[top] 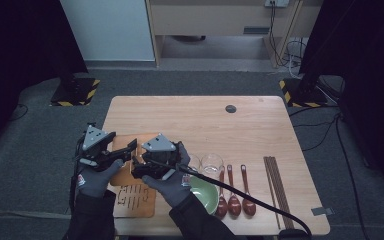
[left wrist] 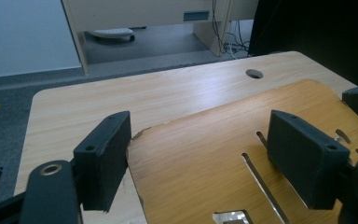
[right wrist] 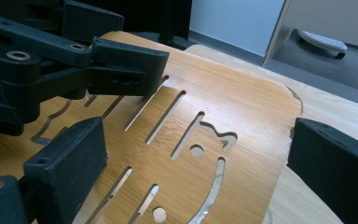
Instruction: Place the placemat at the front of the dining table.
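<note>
High view: desk (top: 260, 120) carries everything; my two hands work at its near left corner. Bamboo board (top: 132, 192) with cut-out slots lies flat there, near edge by my forearms; in the left gripper view its chipped far corner sits between my jaws, surface (left wrist: 205, 154) low beneath them. Green bowl (top: 205, 195) sits just right of the board, two glasses (top: 211, 162) behind it, three dark spoons (top: 234, 192) and chopsticks (top: 277, 185) further right, laid out in a row, presumably for setting onto the board. Left tongs (top: 130, 146) released, jaws wide, straddling the board without pressing it. Right tongs (right wrist: 191, 154) likewise released, jaws apart over the slotted face, left tongs' arm crossing ahead. I judge nothing is gripped yet.
</note>
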Tool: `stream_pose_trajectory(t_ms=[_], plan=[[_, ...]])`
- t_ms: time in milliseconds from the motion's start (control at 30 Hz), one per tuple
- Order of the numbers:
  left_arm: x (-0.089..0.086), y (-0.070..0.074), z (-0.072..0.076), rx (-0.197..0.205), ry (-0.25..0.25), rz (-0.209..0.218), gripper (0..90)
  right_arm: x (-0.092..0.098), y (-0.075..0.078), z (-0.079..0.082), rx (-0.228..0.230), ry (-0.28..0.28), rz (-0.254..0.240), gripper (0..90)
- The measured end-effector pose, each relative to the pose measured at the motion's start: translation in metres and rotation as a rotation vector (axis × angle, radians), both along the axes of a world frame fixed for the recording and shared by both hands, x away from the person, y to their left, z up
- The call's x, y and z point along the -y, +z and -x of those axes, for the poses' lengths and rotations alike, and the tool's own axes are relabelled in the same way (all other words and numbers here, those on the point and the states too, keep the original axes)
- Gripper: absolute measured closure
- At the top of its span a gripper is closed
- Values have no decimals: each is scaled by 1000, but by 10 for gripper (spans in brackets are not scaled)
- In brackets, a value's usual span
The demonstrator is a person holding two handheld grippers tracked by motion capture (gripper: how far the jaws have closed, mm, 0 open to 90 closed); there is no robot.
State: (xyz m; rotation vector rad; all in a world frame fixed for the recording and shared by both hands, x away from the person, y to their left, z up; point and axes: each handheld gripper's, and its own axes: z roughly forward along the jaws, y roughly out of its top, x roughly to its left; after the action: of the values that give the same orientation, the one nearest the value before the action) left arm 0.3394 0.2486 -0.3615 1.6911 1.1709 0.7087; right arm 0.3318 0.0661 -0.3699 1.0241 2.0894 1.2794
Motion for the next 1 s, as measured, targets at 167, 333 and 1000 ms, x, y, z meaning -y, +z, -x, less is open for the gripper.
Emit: stream_pose_trajectory(t_ms=[167,333,1000], plan=[[13,7,-5,13,-14,-8,224,14,7,-3,13,-16,-5,47],[29,14,-11,28,-30,-9,224,27,13,-6,29,-26,-6,47],[102,27,-40,48,-95,-45,224,98,20,-23,57,-91,-20,47]])
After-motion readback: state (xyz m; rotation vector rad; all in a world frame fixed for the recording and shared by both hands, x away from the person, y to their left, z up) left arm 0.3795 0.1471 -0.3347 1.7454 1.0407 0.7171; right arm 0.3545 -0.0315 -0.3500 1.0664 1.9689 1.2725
